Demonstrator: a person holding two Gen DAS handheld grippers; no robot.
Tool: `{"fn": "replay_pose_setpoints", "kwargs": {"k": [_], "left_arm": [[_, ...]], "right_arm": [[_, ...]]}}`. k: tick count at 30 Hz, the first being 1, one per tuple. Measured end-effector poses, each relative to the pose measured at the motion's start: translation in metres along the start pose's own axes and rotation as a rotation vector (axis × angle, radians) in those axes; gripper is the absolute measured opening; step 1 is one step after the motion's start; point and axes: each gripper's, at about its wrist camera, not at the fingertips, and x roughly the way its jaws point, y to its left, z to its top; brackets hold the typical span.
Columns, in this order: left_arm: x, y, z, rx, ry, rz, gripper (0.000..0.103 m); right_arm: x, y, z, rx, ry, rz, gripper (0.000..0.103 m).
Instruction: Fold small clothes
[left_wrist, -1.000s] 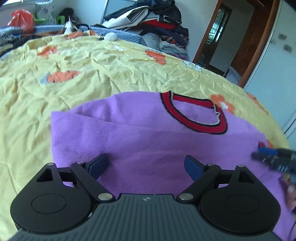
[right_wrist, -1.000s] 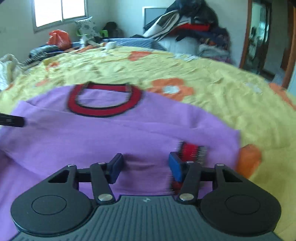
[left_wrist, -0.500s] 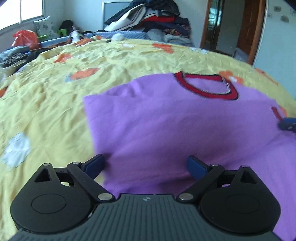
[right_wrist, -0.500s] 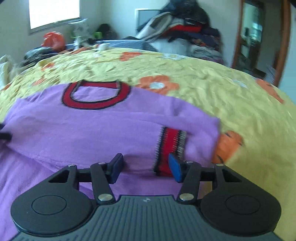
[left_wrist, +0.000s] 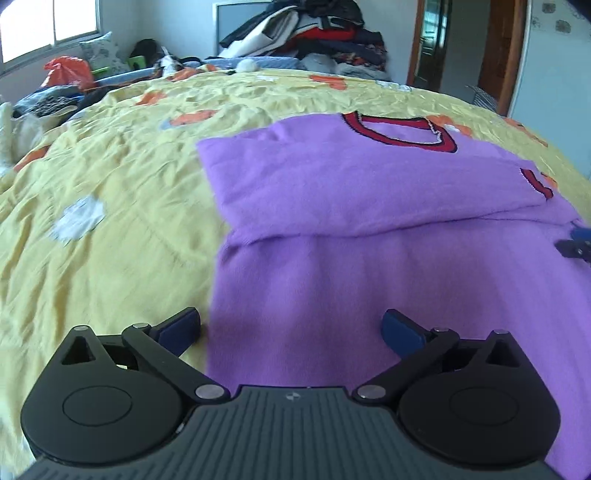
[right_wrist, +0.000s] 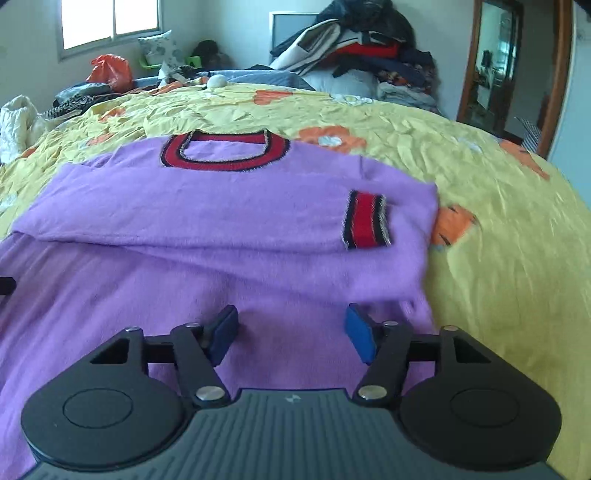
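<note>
Both pairs of blue fingers stood apart with nothing pinched between them: the left gripper (left_wrist: 291, 330) had just been spreading to its widest, one pad over the yellow sheet and the other over purple cloth, and the right gripper (right_wrist: 291, 334) had just been opening too, over the lower body of the purple sweater (right_wrist: 221, 229). That sweater lay flat on the bedspread (right_wrist: 498, 206), neckline with its red-and-black collar (right_wrist: 225, 151) toward the far side, one sleeve folded across the chest so that its striped cuff (right_wrist: 365, 219) rested near the garment's right edge. The spread was yellow, creased, and printed with orange and white flowers. Beyond the bed a heap of mixed clothes (right_wrist: 354, 48) was piled against the wall, an orange plastic bag (right_wrist: 110, 72) sat under the window (right_wrist: 110, 22), and a wooden-framed doorway (right_wrist: 517, 62) opened at the right.
</note>
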Motion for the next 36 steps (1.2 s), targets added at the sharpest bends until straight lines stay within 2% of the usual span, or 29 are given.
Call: {"fn": "replay_pose_setpoints", "kwargs": {"k": [9,12,21,27,33,36], "left_arm": [[-0.031,0.002,-0.030,-0.024,0.003,0.021,0.103],[-0.040,0.002,-0.038,-0.033,0.012,0.029,0.103],[-0.058,0.000,-0.053,-0.058,0.035,0.054,0.103],[-0.063,-0.002,-0.057,-0.077,0.048,0.067,0.103],[-0.069,-0.002,-0.063,-0.079,0.052,0.067,0.103],[-0.072,-0.003,-0.065,-0.076,0.058,0.066,0.103]], "right_arm": [[-0.046,0.004,-0.049,0.019,-0.018,0.006,0.074],[-0.063,0.007,-0.067,-0.012,-0.021,0.002,0.078],[-0.109,0.004,-0.109,-0.035,-0.013,0.020,0.079],[-0.124,0.002,-0.116,-0.038,0.038,0.026,0.082],[-0.124,0.010,-0.119,-0.037,0.019,-0.001,0.082],[-0.126,0.013,-0.123,-0.033,0.021,0.010,0.085]]}}
